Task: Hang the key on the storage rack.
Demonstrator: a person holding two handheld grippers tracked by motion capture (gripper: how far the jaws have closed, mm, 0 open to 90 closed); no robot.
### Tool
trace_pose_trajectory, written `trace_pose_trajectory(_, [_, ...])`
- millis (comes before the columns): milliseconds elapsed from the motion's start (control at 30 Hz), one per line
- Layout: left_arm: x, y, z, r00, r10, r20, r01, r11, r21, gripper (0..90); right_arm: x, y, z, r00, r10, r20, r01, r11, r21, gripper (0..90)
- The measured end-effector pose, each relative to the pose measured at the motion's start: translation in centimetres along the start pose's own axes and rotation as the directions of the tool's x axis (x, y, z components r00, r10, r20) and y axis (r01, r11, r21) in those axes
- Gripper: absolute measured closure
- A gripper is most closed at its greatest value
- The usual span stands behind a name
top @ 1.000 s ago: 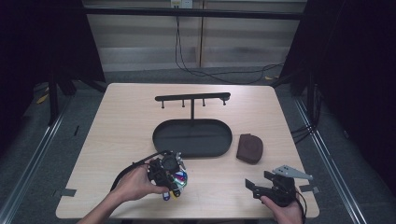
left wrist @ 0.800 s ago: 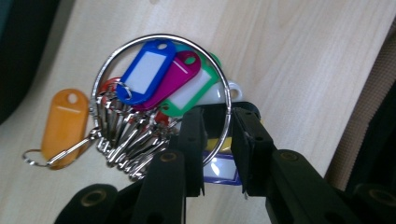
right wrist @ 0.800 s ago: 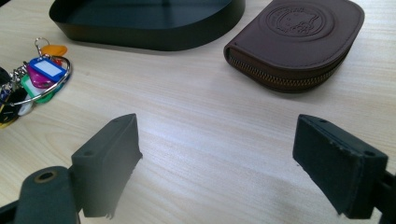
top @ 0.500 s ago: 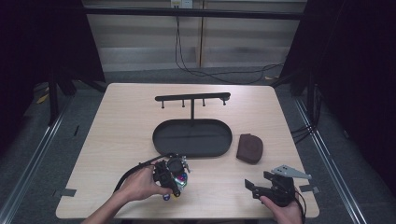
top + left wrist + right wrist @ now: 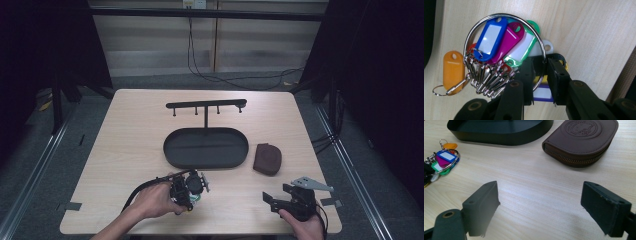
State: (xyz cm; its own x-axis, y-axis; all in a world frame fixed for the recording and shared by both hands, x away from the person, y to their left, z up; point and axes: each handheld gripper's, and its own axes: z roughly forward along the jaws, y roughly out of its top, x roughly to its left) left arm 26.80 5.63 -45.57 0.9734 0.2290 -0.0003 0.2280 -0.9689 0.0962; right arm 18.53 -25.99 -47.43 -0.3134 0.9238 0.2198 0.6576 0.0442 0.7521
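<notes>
At the near edge of the table (image 5: 130, 130), the left gripper (image 5: 539, 75) has its jaws closed on the big metal ring (image 5: 541, 47) of a bunch of key tags (image 5: 499, 42), the wire pinched between the two black pads. The blue, magenta and green tags lie fanned inside the ring on the wood, an orange tag (image 5: 453, 68) lies just outside it on its own small ring, and a cluster of silver clips hangs between them. In the high view the left hand (image 5: 152, 200) holds this gripper (image 5: 187, 192) low over the bunch, near the front of the table and left of centre. To the right, also near the front edge, the right gripper (image 5: 282, 197) rests in the right hand (image 5: 305, 225); its own view shows the jaws (image 5: 539, 207) spread wide apart with bare wood between them, holding nothing. Beyond it lies a brown zipped pouch (image 5: 267, 159), flat on the table just beside the right end of a black oval tray (image 5: 172, 150). A black stand (image 5: 206, 105) with a crossbar and small pegs rises behind the tray. Farther back, past the table, cables (image 5: 200, 60) trail over the floor.
</notes>
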Motion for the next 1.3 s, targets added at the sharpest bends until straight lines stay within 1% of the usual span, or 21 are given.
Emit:
trace_pose_trajectory(67, [0.0, 0.0, 0.0, 1.0, 0.009, 0.0, -0.009, 1.0, -0.001, 75.5, 0.0, 0.0, 0.0, 1.0, 0.0, -0.001, 0.0, 1.0, 0.002, 14.5])
trace_pose_trajectory(100, [-0.1, 0.0, 0.0, 1.0, 0.003, -0.003, -0.003, 1.0, -0.002, 77.7, 0.0, 0.0, 0.0, 1.0, 0.0, 0.001, 0.0, 1.0, 0.004, 14.5])
trace_pose_trajectory(133, [-0.3, 0.0, 0.0, 0.9999, 0.012, -0.002, -0.012, 0.9999, 0.001, 77.7, 0.0, 0.0, 0.0, 1.0, 0.0, 0.001, 0.0, 1.0, 0.004, 14.5])
trace_pose_trajectory(167, [-0.5, 0.0, 0.0, 0.9999, 0.012, -0.006, -0.012, 0.9999, -0.003, 82.5, 0.0, 0.0, 0.1, 1.0, 0.003, 0.002, -0.003, 1.0, 0.005, 14.5])
trace_pose_trajectory(200, [-0.5, 0.1, 0.0, 0.9999, 0.016, -0.004, -0.016, 0.9998, 0.009, 82.5, 0.0, 0.0, 0.1, 1.0, 0.003, 0.002, -0.003, 1.0, 0.005, 14.5])
trace_pose_trajectory(233, [-0.4, 0.3, 0.0, 0.9998, 0.017, 0.004, -0.017, 0.9996, 0.021, 85.7, 0.0, 0.0, 0.1, 1.0, 0.002, 0.004, -0.002, 1.0, 0.007, 14.5])
trace_pose_trajectory(267, [-0.4, 0.3, 0.0, 0.9998, 0.017, 0.004, -0.017, 0.9996, 0.021, 86.5, 0.0, 0.0, 0.1, 1.0, 0.001, 0.003, -0.001, 1.0, 0.006, 14.6])
trace_pose_trajectory(300, [-0.1, 0.5, 0.1, 0.9997, -0.001, 0.026, 0.0, 0.9994, 0.035, 87.0, 0.0, 0.0, 0.1, 1.0, 0.002, 0.004, -0.002, 1.0, 0.005, 14.6])
trace_pose_trajectory(400, [0.1, 0.7, 0.1, 0.9996, 0.005, 0.029, -0.006, 0.999, 0.044, 87.3, 0.0, 0.0, 0.0, 1.0, 0.002, 0.003, -0.002, 1.0, 0.004, 14.6])
trace_pose_trajectory(467, [0.6, 0.4, 0.0, 0.9968, -0.03, 0.074, 0.028, 0.9992, 0.027, 87.5, -0.1, 0.0, 0.1, 1.0, 0.002, 0.003, -0.002, 1.0, 0.005, 14.6])
trace_pose_trajectory(500, [0.6, 0.4, 0.0, 0.9968, -0.03, 0.074, 0.028, 0.9992, 0.027, 87.5, -0.1, 0.0, 0.1, 1.0, 0.002, 0.003, -0.002, 1.0, 0.005, 14.6])
trace_pose_trajectory(533, [1.4, 0.1, 0.2, 0.9909, -0.037, 0.129, 0.035, 0.9992, 0.022, 87.6, -0.1, 0.0, 0.1, 1.0, 0.005, 0.001, -0.005, 1.0, 0.008, 14.6])
trace_pose_trajectory(567, [1.4, 0.1, 0.2, 0.9909, -0.037, 0.129, 0.035, 0.9992, 0.022, 87.6, -0.1, 0.0, 0.1, 1.0, 0.005, 0.001, -0.005, 1.0, 0.008, 14.6])
trace_pose_trajectory(633, [2.0, -0.1, 0.2, 0.9834, -0.06, 0.171, 0.059, 0.9982, 0.009, 87.6, -0.1, 0.0, 0.1, 1.0, 0.008, 0.002, -0.008, 1.0, 0.009, 14.7])
trace_pose_trajectory(767, [2.0, 0.0, 0.0, 0.9817, -0.059, 0.181, 0.058, 0.9982, 0.014, 87.5, -0.1, 0.0, 0.2, 1.0, 0.009, 0.003, -0.009, 1.0, 0.011, 14.6])
trace_pose_trajectory(800, [1.9, 0.0, -0.4, 0.9796, -0.058, 0.192, 0.059, 0.9982, 0.002, 87.6, -0.1, 0.0, 0.1, 1.0, 0.01, 0.002, -0.01, 1.0, 0.012, 14.7])
trace_pose_trajectory(833, [1.9, 0.0, -0.4, 0.9796, -0.058, 0.192, 0.059, 0.9982, 0.002, 87.6, -0.1, 0.0, 0.1, 1.0, 0.01, 0.002, -0.01, 1.0, 0.012, 14.7])
trace_pose_trajectory(933, [2.1, 0.0, -1.5, 0.9761, -0.065, 0.207, 0.071, 0.9973, -0.02, 87.6, -0.1, 0.0, 0.1, 0.9999, 0.009, 0.004, -0.01, 1.0, 0.01, 14.7])
trace_pose_trajectory(1000, [2.2, 0.0, -1.7, 0.9764, -0.072, 0.204, 0.079, 0.9966, -0.025, 87.6, -0.2, 0.0, 0.1, 1.0, 0.009, 0.003, -0.009, 1.0, 0.01, 14.7])
trace_pose_trajectory(1100, [2.6, -0.2, -2.6, 0.9759, -0.09, 0.199, 0.101, 0.9938, -0.047, 87.7, -0.1, 0.0, 0.1, 1.0, 0.009, 0.003, -0.009, 1.0, 0.012, 14.8])
trace_pose_trajectory(1300, [3.1, -0.6, -3.5, 0.9758, -0.102, 0.193, 0.118, 0.9904, -0.072, 87.6, -0.2, 0.0, 0.2, 1.0, 0.009, 0.003, -0.009, 1.0, 0.011, 14.8])
